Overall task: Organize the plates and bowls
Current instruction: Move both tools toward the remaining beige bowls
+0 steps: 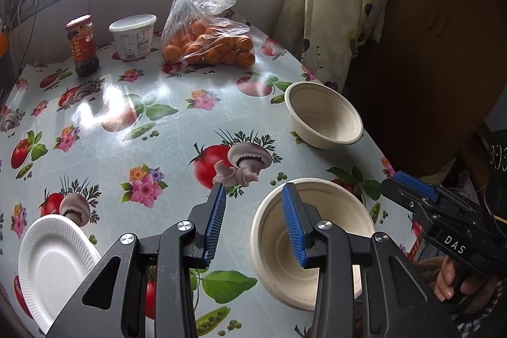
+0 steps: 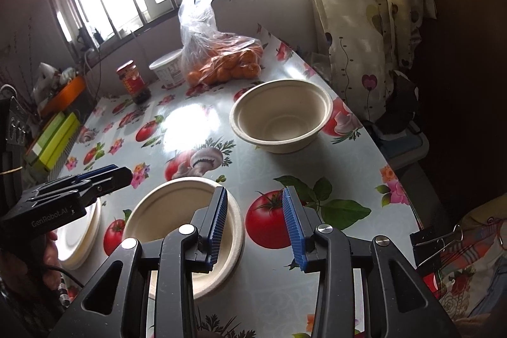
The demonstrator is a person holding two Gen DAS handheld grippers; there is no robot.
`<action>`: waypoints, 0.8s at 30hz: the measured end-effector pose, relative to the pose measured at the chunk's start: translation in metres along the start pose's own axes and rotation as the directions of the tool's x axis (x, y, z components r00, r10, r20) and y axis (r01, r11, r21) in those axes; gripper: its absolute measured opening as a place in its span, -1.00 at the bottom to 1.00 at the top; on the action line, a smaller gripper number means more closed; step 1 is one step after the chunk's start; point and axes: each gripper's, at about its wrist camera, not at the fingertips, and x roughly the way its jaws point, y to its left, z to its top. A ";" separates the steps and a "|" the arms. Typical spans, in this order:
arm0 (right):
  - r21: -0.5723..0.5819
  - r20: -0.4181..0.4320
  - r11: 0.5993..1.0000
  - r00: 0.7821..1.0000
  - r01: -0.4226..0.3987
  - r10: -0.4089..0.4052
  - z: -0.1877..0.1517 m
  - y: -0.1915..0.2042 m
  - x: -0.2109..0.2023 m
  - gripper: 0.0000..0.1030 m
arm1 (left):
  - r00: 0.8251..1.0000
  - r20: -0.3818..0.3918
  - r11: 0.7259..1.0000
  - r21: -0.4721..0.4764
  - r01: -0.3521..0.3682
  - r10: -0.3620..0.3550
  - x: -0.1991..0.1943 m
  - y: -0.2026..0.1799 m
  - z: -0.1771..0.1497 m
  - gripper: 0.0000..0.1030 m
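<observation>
Left wrist view: the table (image 1: 177, 122), covered in a fruit-print cloth, is shown with all else placed relative to it. At its far edge are seen a bag of oranges (image 1: 209, 46), a tub (image 1: 134, 35) and a jar (image 1: 81, 45). Near its right edge a far bowl (image 1: 323, 114) is set upright and empty; toward its near edge a near bowl (image 1: 312, 243) is set likewise, well apart from the first. At its near left corner a white plate (image 1: 54, 262) lies flat. Both bowls are beige, ribbed and apparently of pulp. Nothing is stacked yet; the sorting is judged barely begun. The left gripper (image 1: 255, 225) and right gripper (image 2: 255, 227) are held wide apart over the table, holding nothing.
</observation>
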 end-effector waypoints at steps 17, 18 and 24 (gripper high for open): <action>0.068 0.002 0.995 0.998 0.069 -0.069 0.036 -0.037 0.028 -0.31 | 0.997 -0.020 0.997 0.031 0.076 -0.075 0.040 -0.004 0.047 -0.26; 0.075 0.002 0.995 0.998 0.066 -0.066 0.037 -0.039 0.029 -0.30 | 0.996 -0.027 0.996 0.031 0.083 -0.082 0.044 -0.005 0.049 -0.26; 0.087 -0.010 0.993 0.997 0.076 -0.075 0.047 -0.049 0.042 -0.30 | 0.993 -0.060 0.994 0.024 0.103 -0.102 0.068 -0.013 0.061 -0.26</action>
